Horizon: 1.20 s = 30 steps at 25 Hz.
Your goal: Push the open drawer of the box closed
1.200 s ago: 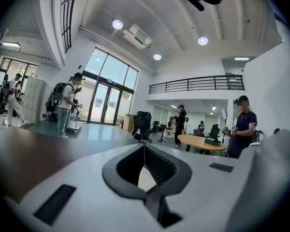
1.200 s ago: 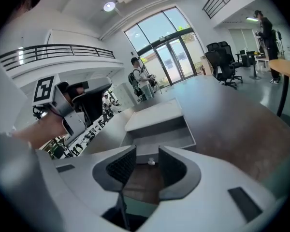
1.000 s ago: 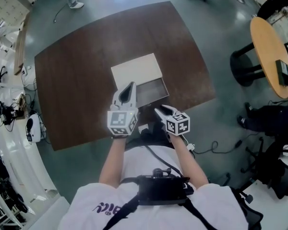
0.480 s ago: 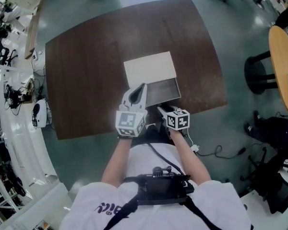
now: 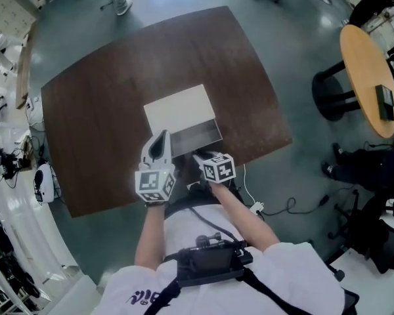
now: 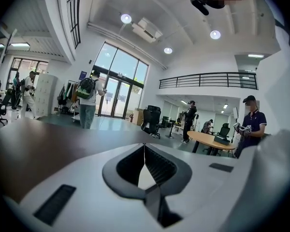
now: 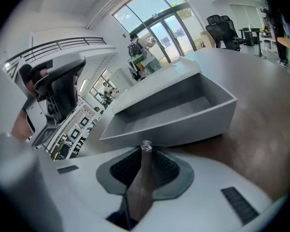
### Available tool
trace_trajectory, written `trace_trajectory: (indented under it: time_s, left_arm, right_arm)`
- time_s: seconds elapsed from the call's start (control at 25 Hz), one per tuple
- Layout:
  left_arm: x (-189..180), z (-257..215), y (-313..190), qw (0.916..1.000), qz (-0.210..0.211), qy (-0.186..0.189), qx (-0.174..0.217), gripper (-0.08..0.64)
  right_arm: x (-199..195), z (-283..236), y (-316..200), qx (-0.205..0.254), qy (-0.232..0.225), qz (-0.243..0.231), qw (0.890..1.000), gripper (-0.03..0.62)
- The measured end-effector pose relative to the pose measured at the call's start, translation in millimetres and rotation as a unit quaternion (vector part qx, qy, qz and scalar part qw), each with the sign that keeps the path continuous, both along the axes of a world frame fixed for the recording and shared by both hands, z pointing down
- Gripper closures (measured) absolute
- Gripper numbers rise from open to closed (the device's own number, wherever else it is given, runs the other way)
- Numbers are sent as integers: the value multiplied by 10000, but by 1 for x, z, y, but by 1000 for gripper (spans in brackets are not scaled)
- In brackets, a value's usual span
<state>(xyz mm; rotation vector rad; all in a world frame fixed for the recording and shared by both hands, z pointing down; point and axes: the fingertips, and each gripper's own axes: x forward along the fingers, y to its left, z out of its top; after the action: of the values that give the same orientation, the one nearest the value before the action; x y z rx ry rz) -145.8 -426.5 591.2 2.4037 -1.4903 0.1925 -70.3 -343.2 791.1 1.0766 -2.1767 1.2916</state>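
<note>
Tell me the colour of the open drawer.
The drawer is grey inside and out; clearest in the right gripper view.

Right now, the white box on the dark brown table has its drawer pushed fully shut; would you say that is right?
Not quite: the drawer stands pulled open, as the head view shows and the right gripper view confirms. The white box does sit on the dark brown table.

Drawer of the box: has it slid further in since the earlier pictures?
No. The drawer sticks out of the box about as far as before.
</note>
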Motion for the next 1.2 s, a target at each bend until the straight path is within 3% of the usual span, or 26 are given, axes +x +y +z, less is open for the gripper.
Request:
trace_trajectory:
  time_s: [0.2, 0.36, 0.68, 0.84, 1.2]
  left_arm:
    - [10, 5, -6, 10000, 12, 44, -22, 550]
    - [18, 9, 4, 9999, 65, -61, -138, 550]
    - [0, 11, 1, 9997, -42, -104, -208, 549]
    - [-1, 7, 3, 9997, -68, -111, -213, 550]
    - [-10, 5, 13, 9996, -64, -195, -171, 549]
  right_arm:
    - [7, 3, -25, 147, 4, 78, 9999, 517]
    - [9, 1, -39, 458, 378, 27, 9982, 518]
    - [-6, -1, -89, 771, 619, -49, 9951, 518]
    - [-8, 1, -94, 736, 818, -104, 9939, 520]
    - [-8, -1, -93, 981, 773, 25, 9922, 520]
